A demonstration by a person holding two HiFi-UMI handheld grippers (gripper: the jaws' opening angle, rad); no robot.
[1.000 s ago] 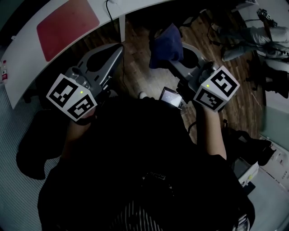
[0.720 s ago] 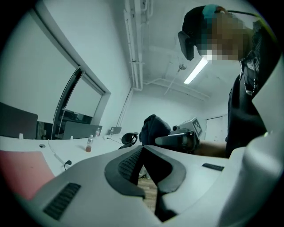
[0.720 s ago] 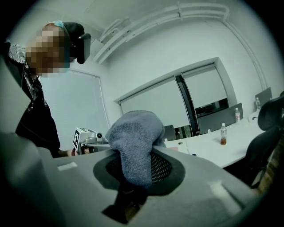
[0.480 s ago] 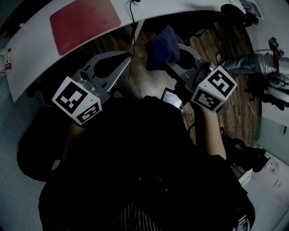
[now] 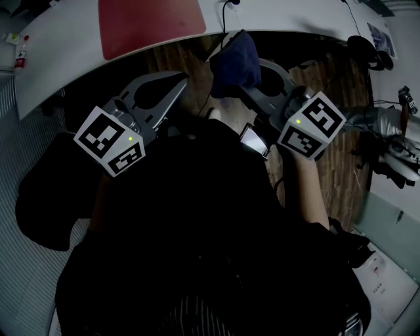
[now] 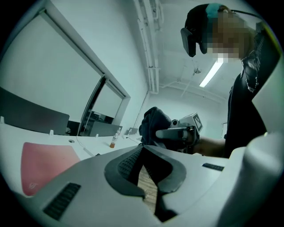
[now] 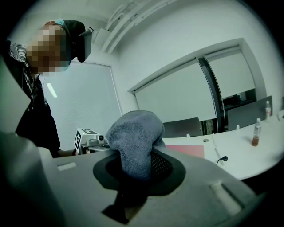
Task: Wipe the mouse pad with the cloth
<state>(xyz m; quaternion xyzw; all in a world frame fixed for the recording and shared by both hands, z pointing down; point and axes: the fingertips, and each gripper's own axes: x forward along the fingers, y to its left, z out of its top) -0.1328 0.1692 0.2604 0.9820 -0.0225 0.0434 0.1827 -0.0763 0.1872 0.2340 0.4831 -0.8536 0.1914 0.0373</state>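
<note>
A: left gripper (image 5: 172, 88)?
B: jaws pressed together, nothing between. Red mouse pad (image 5: 151, 23) lies on the white desk (image 5: 295, 20) ahead.
A: cloth (image 5: 235, 60)?
B: blue, pinched in right gripper (image 5: 257, 77), off the desk, apart from pad.

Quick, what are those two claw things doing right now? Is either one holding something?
Left gripper: shut, nothing between its jaws.
Right gripper: shut on the cloth.

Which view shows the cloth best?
The right gripper view: the cloth fills the centre, clamped between its jaws. The head view shows it as a dark bundle; the left gripper view shows it small and dark.
</note>
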